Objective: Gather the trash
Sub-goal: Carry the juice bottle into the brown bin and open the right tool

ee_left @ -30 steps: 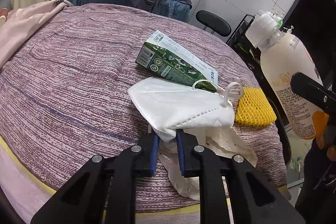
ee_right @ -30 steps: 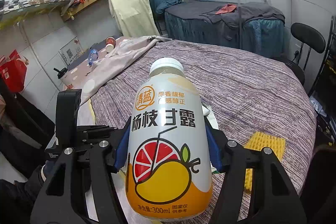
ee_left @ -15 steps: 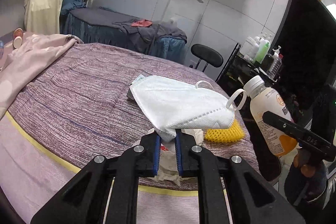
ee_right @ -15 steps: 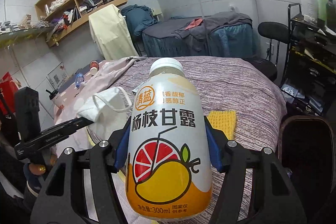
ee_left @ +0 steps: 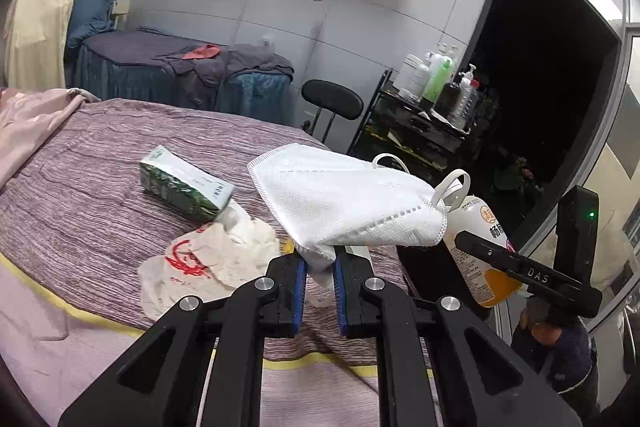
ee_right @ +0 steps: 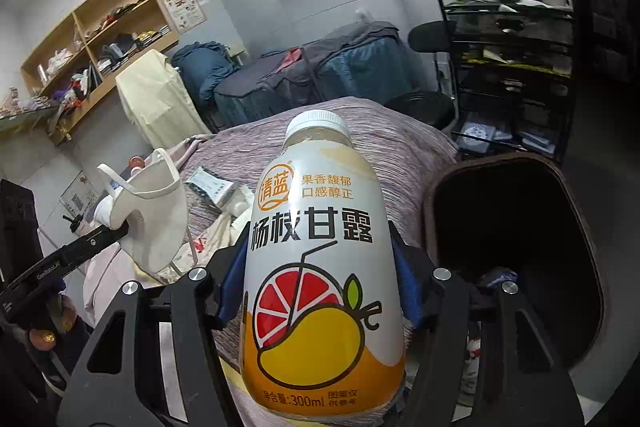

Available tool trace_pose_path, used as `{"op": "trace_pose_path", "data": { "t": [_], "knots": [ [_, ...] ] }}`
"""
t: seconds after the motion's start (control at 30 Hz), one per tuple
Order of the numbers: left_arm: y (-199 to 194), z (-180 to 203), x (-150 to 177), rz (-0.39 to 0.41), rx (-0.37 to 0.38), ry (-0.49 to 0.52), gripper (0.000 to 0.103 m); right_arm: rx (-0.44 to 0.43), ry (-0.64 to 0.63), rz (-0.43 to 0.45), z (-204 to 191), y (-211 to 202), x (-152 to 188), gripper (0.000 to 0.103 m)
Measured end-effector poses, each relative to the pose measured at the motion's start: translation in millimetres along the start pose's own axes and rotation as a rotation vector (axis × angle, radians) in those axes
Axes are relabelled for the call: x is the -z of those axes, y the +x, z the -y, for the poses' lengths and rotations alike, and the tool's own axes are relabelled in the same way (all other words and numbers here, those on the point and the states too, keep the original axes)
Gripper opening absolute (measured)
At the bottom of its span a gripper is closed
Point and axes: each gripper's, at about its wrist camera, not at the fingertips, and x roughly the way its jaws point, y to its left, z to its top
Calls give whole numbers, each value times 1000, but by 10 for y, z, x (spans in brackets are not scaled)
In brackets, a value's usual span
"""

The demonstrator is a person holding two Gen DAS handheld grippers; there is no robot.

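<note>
While both loads hang clear of the bed, the step in hand reads as carriage toward the bin.

Left gripper (ee_left: 320, 269): clenched on a fold of the white face mask (ee_left: 344, 203), which hangs above the near right part of the bed.

Right gripper (ee_right: 320, 279): grasping the drink bottle (ee_right: 322, 267) by its body, cap pointing away, just left of the dark bin (ee_right: 516, 227) at the bed's right side.

Next move, by judgement: bring each item over the bin mouth, then release; the mask is limp and may cling to the pads.

Uncollected, left to right: green carton (ee_left: 184, 185); crumpled plastic bag (ee_left: 208, 263), red print, touching the carton's near end.

Surface: striped purple bedspread (ee_left: 100, 195), pink blanket at far left.

Room: wall shelves, draped couch, black stool, rack of bottles at right.
</note>
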Motion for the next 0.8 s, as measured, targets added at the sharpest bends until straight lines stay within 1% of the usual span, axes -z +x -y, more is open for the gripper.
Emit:
{"op": "trace_pose_path", "data": {
  "t": [0.2,0.37,0.5,0.6,0.8],
  "knots": [
    [258,373,59,-51,71,47,12,88,70,3,477,-145,128,62],
    [402,672,84,-73,111,93,12,159,131,-15,856,-119,221,62],
    [521,883,86,-88,138,129,12,206,162,-49,1106,6,273,62],
    [611,1012,110,-105,154,150,12,224,179,-74,1249,118,296,62],
    [752,1174,154,-135,169,181,12,266,207,-143,1471,391,326,62]
  ]
}}
